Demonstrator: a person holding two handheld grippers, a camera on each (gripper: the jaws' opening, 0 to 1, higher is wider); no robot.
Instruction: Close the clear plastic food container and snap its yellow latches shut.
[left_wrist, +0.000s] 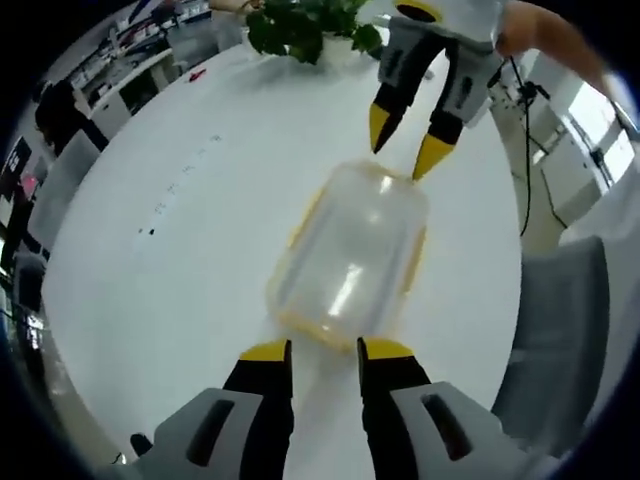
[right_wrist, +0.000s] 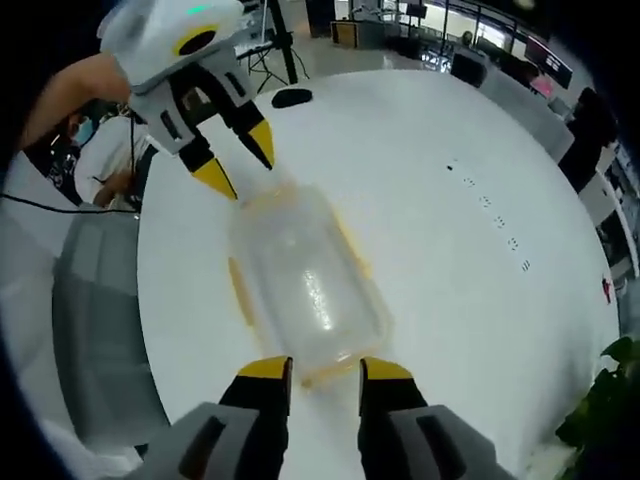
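Container (left_wrist: 350, 255) lies between left gripper (left_wrist: 325, 350) and right gripper (left_wrist: 407, 142).

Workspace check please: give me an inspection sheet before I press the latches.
Surface: white round table, small dark marks on it.
Job's things: clear food container with lid on, lying between the two grippers; yellow latches along its edges, state unclear.
Clutter: green plant at the table edge.
Grippers: left gripper open at one end of the container; right gripper open at the other end.
Cables: black cable hanging beside the table.
Surroundings: grey chair, office desks behind.
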